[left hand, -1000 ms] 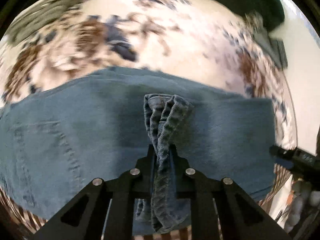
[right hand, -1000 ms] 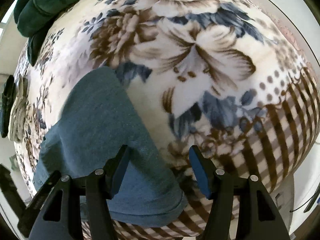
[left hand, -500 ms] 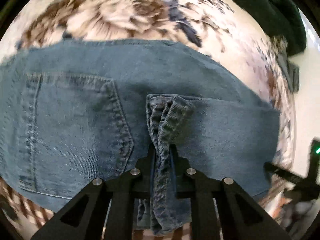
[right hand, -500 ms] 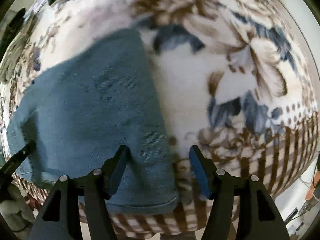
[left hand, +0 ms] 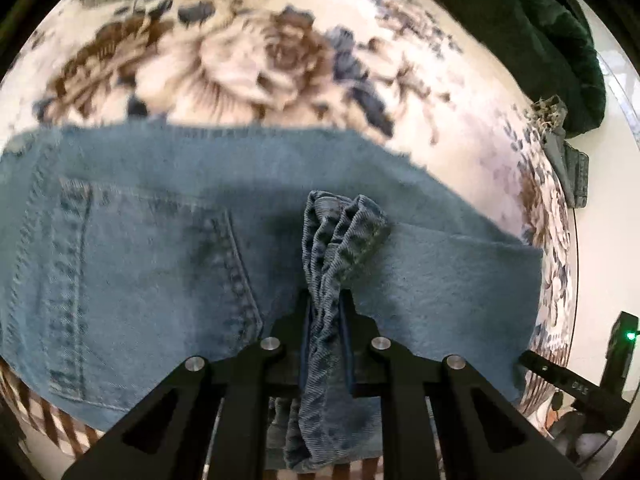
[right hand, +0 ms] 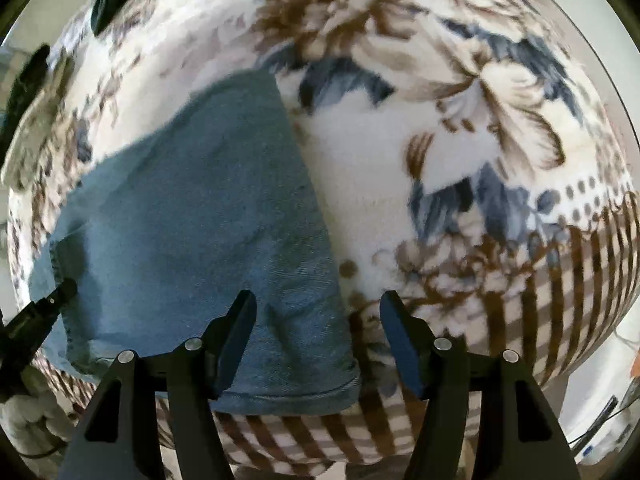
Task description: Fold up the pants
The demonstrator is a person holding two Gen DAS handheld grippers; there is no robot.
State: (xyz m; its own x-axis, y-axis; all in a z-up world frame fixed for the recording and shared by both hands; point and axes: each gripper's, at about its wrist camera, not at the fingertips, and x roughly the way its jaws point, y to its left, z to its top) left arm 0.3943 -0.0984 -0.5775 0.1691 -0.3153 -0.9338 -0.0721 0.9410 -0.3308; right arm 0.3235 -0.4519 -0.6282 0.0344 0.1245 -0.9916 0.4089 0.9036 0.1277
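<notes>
Left tongs (left hand: 325,312) (clamped) on jeans (left hand: 132,264)

Pants (left hand: 140,248): faded blue denim, darker blue stitching round the back pocket (left hand: 152,280). Blanket (right hand: 460,128) beneath: cream ground, large brown and slate-blue flowers, with a brown-and-cream checked border (right hand: 560,292). Both hand-held grippers were black; silver screws. Right hand-held gripper (right hand: 318,340) had dark blue pads. Dark green cloth (left hand: 540,32) at the far edge.
</notes>
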